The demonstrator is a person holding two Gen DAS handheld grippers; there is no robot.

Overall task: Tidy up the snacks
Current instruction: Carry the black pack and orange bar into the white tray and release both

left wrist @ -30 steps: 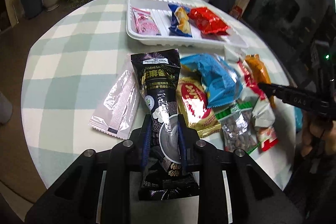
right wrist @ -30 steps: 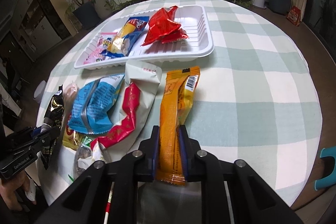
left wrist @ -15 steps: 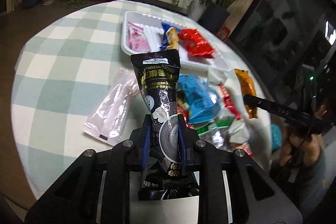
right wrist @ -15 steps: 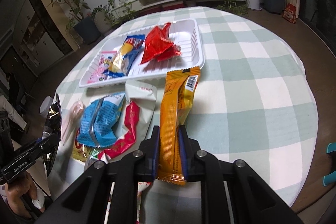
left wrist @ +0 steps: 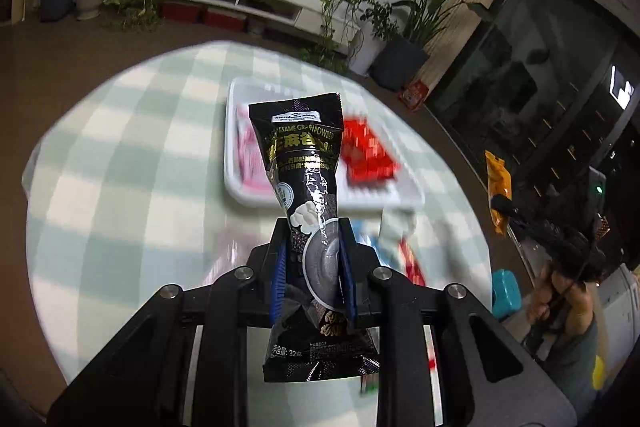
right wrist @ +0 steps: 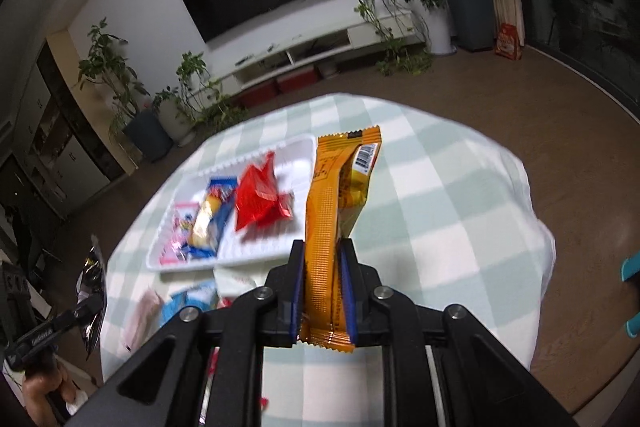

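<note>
- Currently our left gripper (left wrist: 313, 267) is clamped on the black sesame packet (left wrist: 306, 187), held above the table.
- We count three snacks in the white tray (right wrist: 298, 151); loose ones are left beside it.
- Right gripper (right wrist: 323, 291) pinches the orange packet (right wrist: 336, 195), also aloft.

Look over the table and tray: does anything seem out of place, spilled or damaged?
Nothing looks spilled or torn. The white tray holds only a few packets, while several snacks lie jumbled on the tablecloth in front of it.
</note>
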